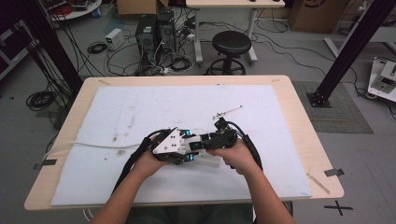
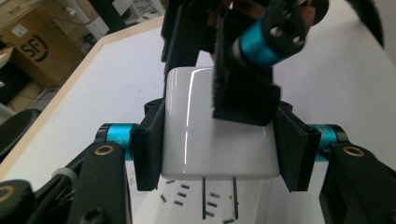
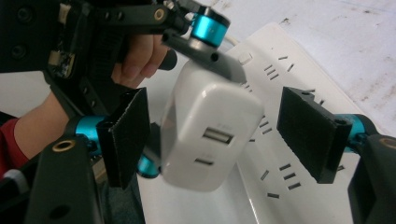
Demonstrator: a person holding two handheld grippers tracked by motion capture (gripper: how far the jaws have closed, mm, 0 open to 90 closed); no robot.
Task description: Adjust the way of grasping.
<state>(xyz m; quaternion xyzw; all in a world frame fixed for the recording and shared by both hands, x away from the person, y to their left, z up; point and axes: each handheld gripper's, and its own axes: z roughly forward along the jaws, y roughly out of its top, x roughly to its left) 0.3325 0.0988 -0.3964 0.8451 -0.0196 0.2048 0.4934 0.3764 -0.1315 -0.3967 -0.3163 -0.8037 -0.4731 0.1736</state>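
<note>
White foam sheeting (image 1: 140, 112) covers most of a pale wooden table (image 1: 299, 107) in a workshop strewn with cables; a black round stool (image 1: 231, 44) stands on the floor beyond the far edge. Near the middle of the sheet the person's two hands meet, each carrying a gripper; the left gripper (image 2: 219, 144) is clamped on a white USB charger (image 2: 215, 126), its two black pads pressing the charger's opposite flat sides, with the two metal prongs pointing down just above a white power strip (image 3: 280, 154); whether the prongs touch the strip's slots I cannot tell. Seen from the right gripper view, the right gripper (image 3: 224, 135) has its jaws standing apart on either side of the charger's USB end; the left-hand pad sits just beside the charger body, the other pad is clearly off it. The power strip lies flat on the sheet beneath both grippers; its white cord (image 1: 93, 145) trails off toward the table's left edge.
</note>
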